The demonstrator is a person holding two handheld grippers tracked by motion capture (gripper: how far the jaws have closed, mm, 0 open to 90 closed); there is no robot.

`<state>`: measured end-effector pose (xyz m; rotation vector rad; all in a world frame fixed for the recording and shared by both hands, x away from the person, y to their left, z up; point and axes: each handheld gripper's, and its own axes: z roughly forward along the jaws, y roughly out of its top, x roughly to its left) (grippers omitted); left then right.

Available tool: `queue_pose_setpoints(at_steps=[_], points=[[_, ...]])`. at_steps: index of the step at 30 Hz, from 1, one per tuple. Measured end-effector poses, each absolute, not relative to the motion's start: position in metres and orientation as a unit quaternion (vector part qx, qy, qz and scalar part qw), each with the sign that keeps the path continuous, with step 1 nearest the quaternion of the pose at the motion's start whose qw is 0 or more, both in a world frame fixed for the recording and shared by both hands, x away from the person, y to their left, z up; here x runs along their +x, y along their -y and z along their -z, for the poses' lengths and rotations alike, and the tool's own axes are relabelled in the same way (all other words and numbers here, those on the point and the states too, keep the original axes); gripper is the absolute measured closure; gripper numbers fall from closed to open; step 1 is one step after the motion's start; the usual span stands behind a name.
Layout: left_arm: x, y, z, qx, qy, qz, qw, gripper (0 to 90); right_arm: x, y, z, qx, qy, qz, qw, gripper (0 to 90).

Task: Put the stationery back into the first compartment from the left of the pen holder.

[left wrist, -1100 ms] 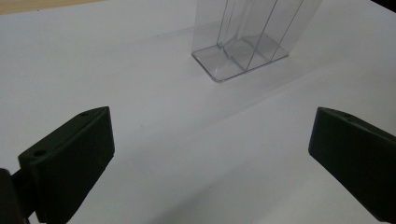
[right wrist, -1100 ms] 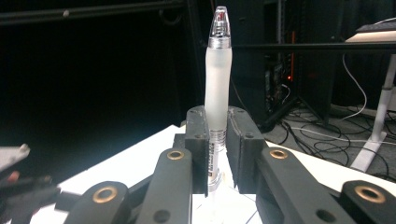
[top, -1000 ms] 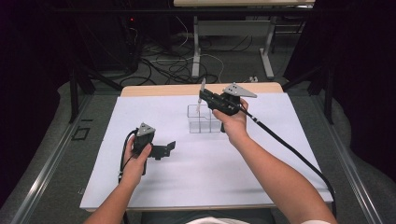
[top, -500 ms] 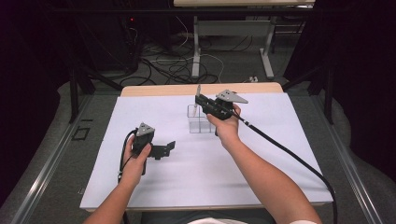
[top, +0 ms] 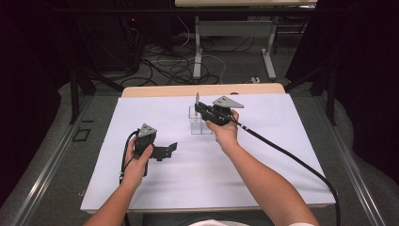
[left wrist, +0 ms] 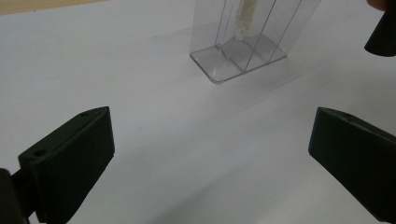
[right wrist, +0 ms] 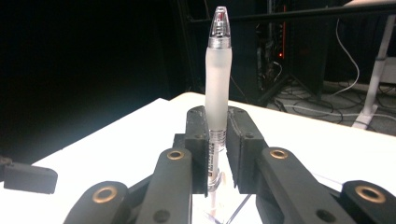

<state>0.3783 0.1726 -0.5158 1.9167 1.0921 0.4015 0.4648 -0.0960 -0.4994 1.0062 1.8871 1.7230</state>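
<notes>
Right gripper (top: pixel 199 107) shifted left across table since a second ago; we see it carried from right end of clear holder (top: pixel 199 126) to above its middle-left. Right hand (top: pixel 225 129) and forearm swung left with it. Pen (right wrist: pixel 217 93) came along, upright, clamped between jaws, tip down toward holder; we cannot tell whether tip touches holder floor. Grey plate (top: pixel 227 101) moved left too, off table's far right part. Cable (top: pixel 287 155) now runs in longer diagonal from hand to lower right.
</notes>
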Motion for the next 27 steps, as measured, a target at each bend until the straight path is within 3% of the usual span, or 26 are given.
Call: queue_pose_setpoints(at_steps=[19, 27], points=[[0.3784, -0.1712, 0.5168, 0.766, -0.440, -0.162, 0.440, 0.2, 0.4646, 0.0932, 0.5093, 0.363, -0.689, -0.600, 0.186, 79.1], [0.3780, -0.1713, 0.5166, 0.766, -0.441, -0.161, 0.440, 0.2, 0.4657, 0.0996, 0.4996, 0.362, -0.687, -0.604, 0.181, 61.9]])
